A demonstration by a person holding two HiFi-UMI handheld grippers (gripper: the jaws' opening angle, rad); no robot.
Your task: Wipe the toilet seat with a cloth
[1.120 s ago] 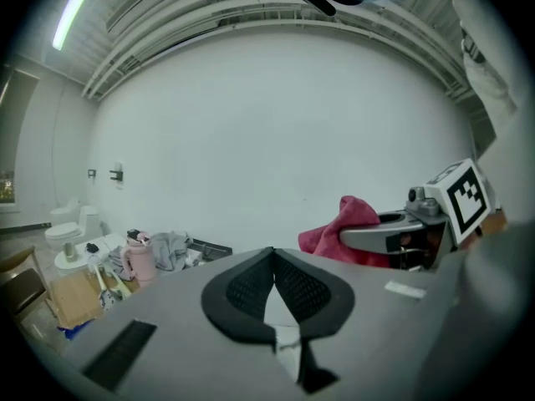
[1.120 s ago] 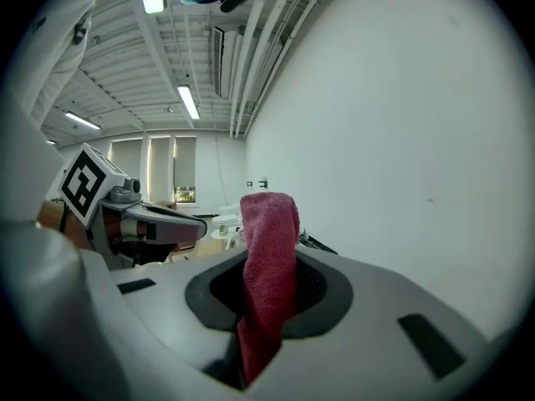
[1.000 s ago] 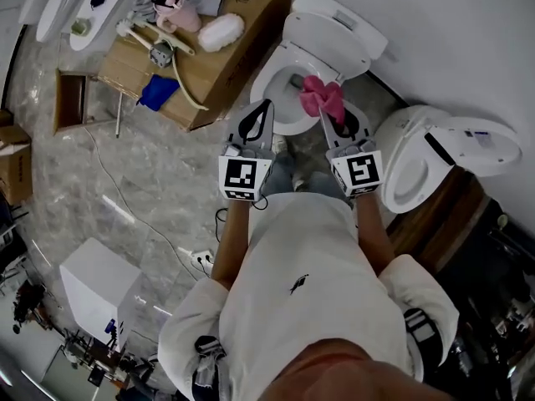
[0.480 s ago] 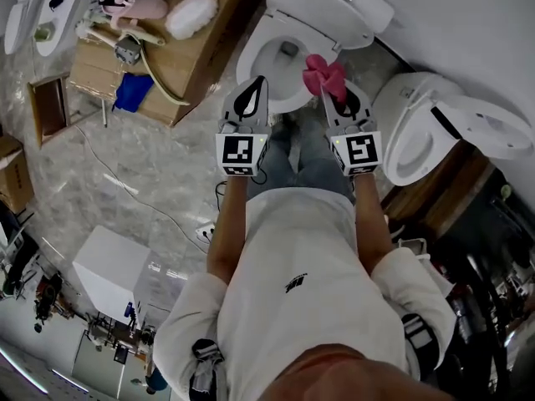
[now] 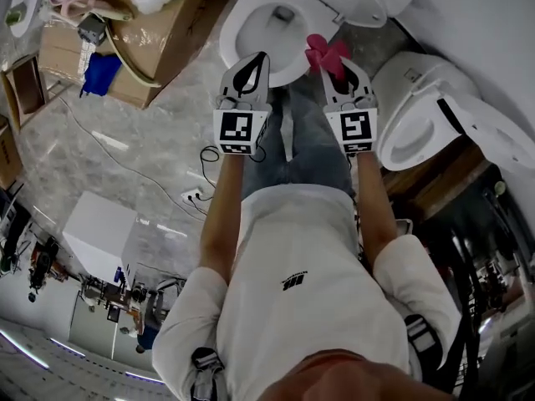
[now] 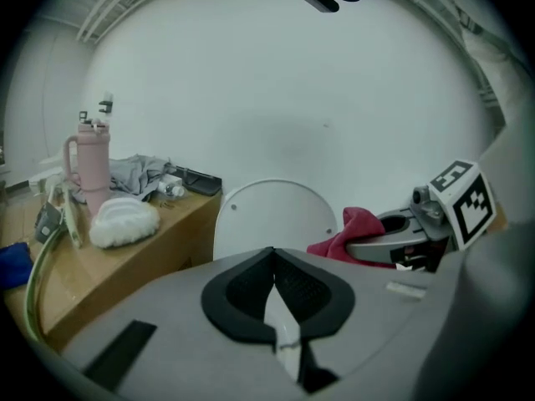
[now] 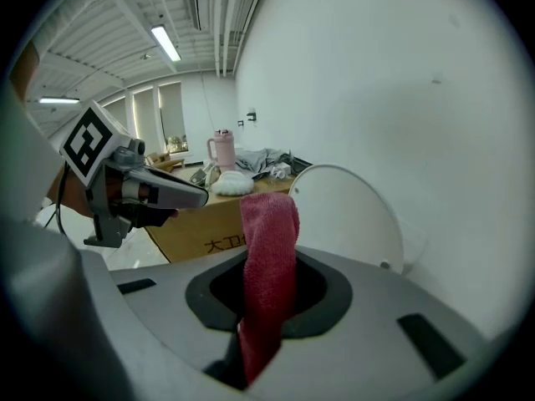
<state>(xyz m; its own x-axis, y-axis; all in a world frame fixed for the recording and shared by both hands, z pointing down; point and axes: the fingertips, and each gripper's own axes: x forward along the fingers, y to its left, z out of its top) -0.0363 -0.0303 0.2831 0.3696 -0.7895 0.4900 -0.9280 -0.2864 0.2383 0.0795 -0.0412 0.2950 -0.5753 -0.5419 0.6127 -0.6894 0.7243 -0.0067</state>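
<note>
A white toilet [image 5: 267, 36] stands at the top of the head view with its seat ring down and its lid [image 6: 276, 220] raised against the wall. A pink-red cloth [image 5: 324, 53] hangs over the seat's right edge, pinched in my right gripper [image 5: 333, 63], which is shut on it. The same cloth [image 7: 269, 266] runs up between the jaws in the right gripper view. My left gripper [image 5: 248, 67] is held beside it, over the seat's front rim, shut with nothing in it. The cloth [image 6: 347, 232] and the right gripper also show in the left gripper view.
A second white toilet [image 5: 418, 115] stands close on the right. A wooden box [image 5: 159, 32] left of the toilet carries a pink tumbler [image 6: 88, 161], a white brush head [image 6: 124, 221], a hose and grey cloth. A cable [image 5: 142, 153] crosses the marble floor.
The head camera has tipped, so the toilet and box slid toward the top of the view. Both grippers kept their spacing, and the cloth stays in the right one.
</note>
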